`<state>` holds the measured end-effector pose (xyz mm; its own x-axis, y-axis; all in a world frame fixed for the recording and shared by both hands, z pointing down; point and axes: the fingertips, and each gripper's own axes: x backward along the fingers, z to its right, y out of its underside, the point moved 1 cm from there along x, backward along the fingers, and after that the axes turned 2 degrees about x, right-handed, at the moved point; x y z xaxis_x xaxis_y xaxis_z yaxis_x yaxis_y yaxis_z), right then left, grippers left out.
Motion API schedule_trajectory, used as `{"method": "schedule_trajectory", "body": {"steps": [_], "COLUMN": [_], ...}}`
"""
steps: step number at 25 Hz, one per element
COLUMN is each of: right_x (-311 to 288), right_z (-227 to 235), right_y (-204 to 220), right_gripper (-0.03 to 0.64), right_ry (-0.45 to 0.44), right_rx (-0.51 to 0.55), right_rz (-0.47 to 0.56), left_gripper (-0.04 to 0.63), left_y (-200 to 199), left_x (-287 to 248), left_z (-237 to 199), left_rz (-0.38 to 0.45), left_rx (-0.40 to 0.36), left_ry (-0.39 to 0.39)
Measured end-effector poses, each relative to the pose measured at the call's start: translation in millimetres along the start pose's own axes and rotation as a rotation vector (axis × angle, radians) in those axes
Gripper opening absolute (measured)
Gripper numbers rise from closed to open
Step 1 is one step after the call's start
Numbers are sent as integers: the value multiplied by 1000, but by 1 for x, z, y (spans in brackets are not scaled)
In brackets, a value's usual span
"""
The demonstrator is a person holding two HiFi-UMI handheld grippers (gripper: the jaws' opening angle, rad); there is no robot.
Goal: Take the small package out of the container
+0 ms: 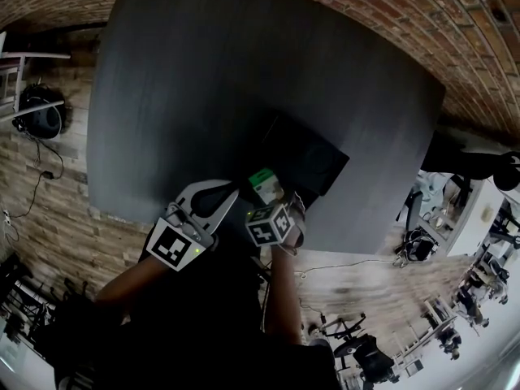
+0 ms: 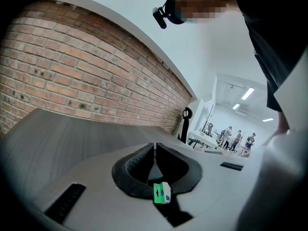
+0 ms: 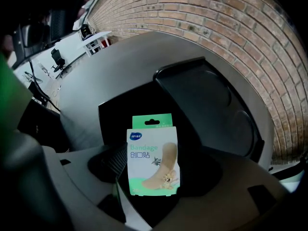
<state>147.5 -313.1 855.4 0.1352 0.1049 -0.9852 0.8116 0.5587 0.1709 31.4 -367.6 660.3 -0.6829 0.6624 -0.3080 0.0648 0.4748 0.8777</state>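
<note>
Dark-sleeved arms [image 1: 138, 279] reach over a wide grey table [image 1: 203, 80], where a shallow black container [image 1: 313, 159] lies close to the near edge, with a brick wall [image 3: 240, 32] behind. Two hand-held tools meet just short of it. The right gripper [image 1: 275, 201] comes up from below, and the left gripper [image 1: 233, 194] angles in from the side with its tips right beside the load. Between them stands the small package [image 1: 264, 185], a green-and-white box of bandages, clear of the container and above the tabletop.

The task looks all but done. The box is out, and the container sits behind it in the right gripper view. What is left, by appearances, is to carry the box away or set it down. The right gripper's jaws are parted only as far as the box allows and closed onto it, so it stands upright facing the camera. The left gripper's jaws are drawn together along a single seam. The package shows at the seam's near end, and whether they nip its edge or merely sit beside it cannot be settled.
</note>
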Motion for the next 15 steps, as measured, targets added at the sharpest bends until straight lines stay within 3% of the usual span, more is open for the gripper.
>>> {"method": "schedule_trajectory", "body": {"steps": [4, 7, 11, 15], "right_x": [15, 25, 55, 94], "right_z": [-13, -21, -42, -66], "right_y": [-8, -12, -9, -14], "right_gripper": [337, 337, 337, 337], "right_ry": [13, 25, 55, 99], "right_rx": [33, 61, 98, 92], "right_rz": [-5, -4, 5, 58], "left_gripper": [43, 43, 43, 43], "left_y": [-7, -12, -19, -30], "left_x": [26, 43, 80, 122], "left_z": [3, 6, 25, 41], "left_rz": [2, 34, 64, 100], "left_rx": [-42, -22, -50, -67], "left_ry": [11, 0, 3, 11]}}
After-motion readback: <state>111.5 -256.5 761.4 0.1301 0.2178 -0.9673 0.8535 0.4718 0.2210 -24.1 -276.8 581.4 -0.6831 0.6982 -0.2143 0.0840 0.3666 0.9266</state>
